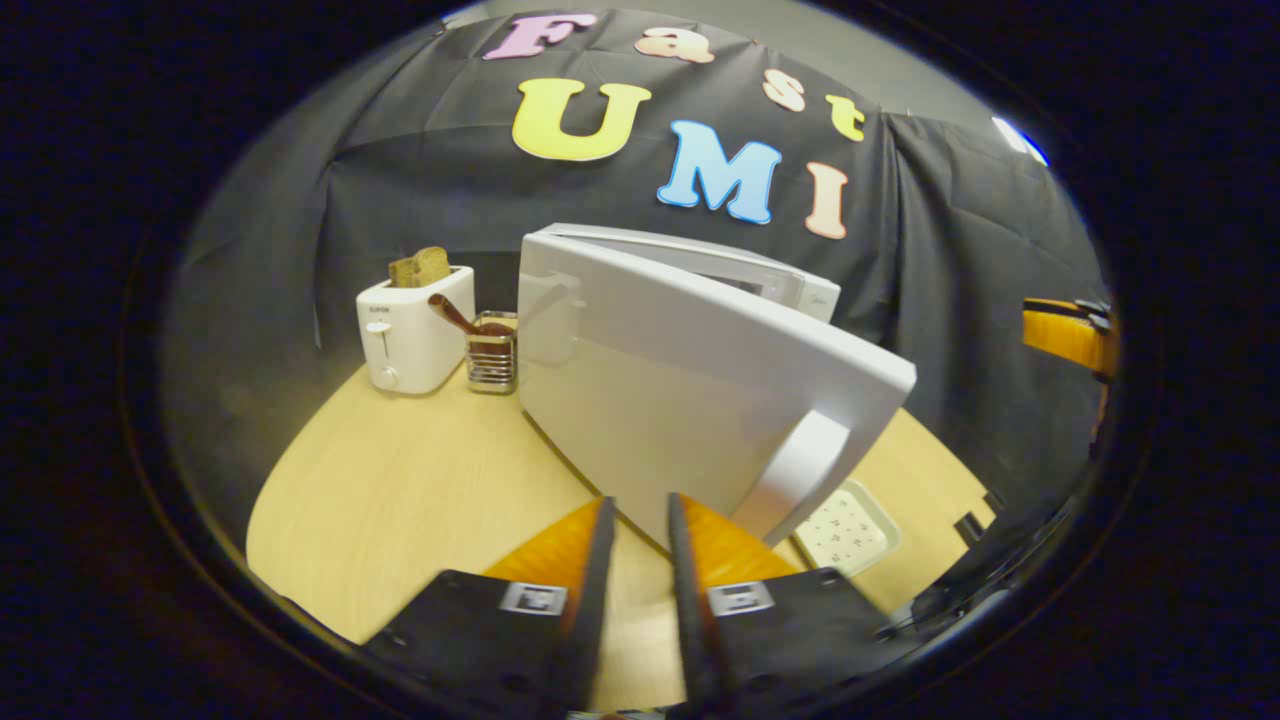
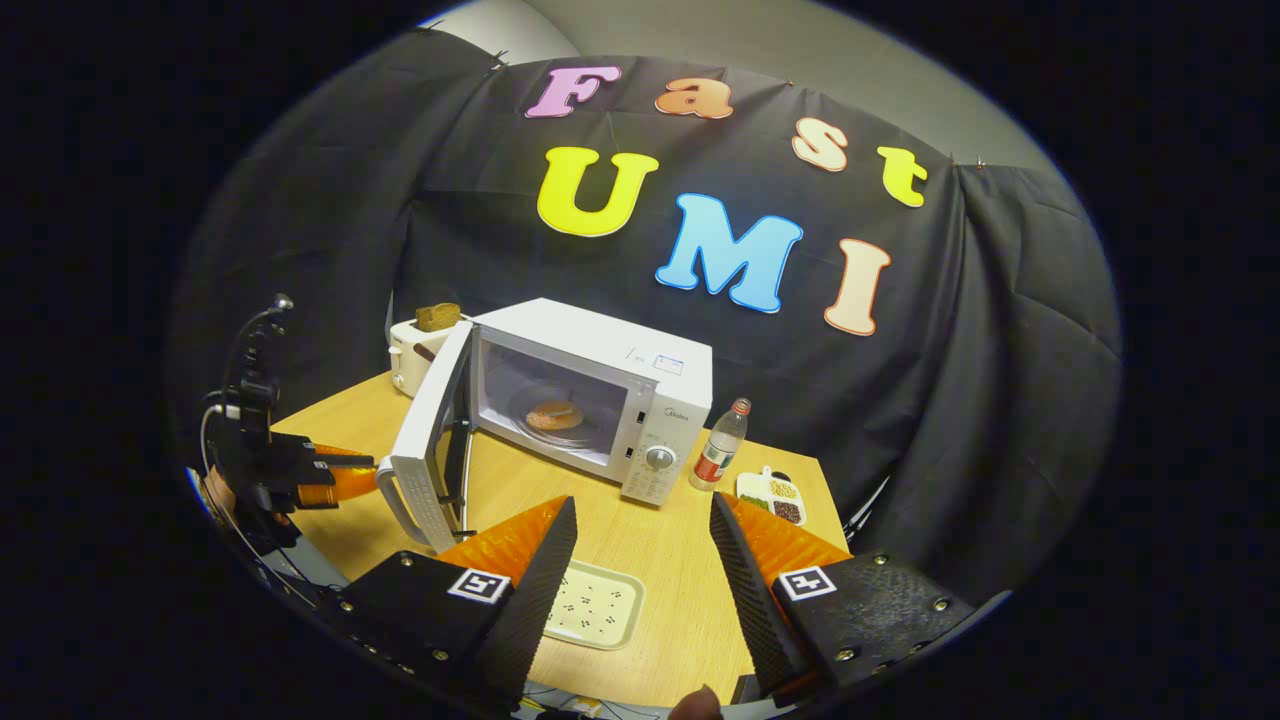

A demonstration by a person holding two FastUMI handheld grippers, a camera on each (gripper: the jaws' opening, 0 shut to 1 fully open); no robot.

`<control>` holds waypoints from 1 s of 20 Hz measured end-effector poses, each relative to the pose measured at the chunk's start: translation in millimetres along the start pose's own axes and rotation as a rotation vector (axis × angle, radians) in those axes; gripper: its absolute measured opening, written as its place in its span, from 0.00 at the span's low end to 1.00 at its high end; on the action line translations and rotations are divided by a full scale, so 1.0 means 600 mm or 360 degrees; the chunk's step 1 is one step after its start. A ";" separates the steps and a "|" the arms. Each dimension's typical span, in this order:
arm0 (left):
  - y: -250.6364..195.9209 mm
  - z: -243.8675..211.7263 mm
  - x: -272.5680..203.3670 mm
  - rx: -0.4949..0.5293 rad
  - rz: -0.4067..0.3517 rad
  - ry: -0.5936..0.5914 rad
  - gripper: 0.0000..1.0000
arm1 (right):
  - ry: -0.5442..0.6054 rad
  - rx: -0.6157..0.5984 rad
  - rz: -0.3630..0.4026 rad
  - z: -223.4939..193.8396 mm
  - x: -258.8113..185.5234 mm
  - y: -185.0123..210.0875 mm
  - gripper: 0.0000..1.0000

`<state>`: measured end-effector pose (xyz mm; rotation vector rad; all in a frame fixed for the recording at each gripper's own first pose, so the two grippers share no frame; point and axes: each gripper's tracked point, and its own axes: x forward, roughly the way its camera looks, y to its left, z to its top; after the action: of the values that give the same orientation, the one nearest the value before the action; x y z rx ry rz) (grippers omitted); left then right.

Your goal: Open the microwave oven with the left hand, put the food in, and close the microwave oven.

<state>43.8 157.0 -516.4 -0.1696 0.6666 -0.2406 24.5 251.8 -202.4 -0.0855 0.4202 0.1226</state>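
Right gripper view: I see food (image 2: 553, 414) inside the microwave (image 2: 600, 400), door (image 2: 425, 440) open, my right gripper (image 2: 640, 560) spread; left gripper (image 1: 640, 560) fingers slightly parted, holding nothing

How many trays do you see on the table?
2. A pale, empty tray lies near the front edge, between the right gripper's fingers in its view. A small divided tray with food lies beside the bottle, right of the microwave.

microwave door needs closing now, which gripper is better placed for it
Left. The left gripper sits just outside the open microwave door, near its handle. The right gripper hangs open over the empty tray; the food is inside.
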 end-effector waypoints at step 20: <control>-0.248 0.208 0.333 0.0255 -0.0382 -0.0075 0.12 | 0.0196 0.0062 -0.0224 -0.062 0.051 -0.143 0.82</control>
<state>249.3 -30.4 -503.4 -0.1008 0.5769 -0.5174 49.1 165.8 -244.0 -0.0841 0.5378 -0.0298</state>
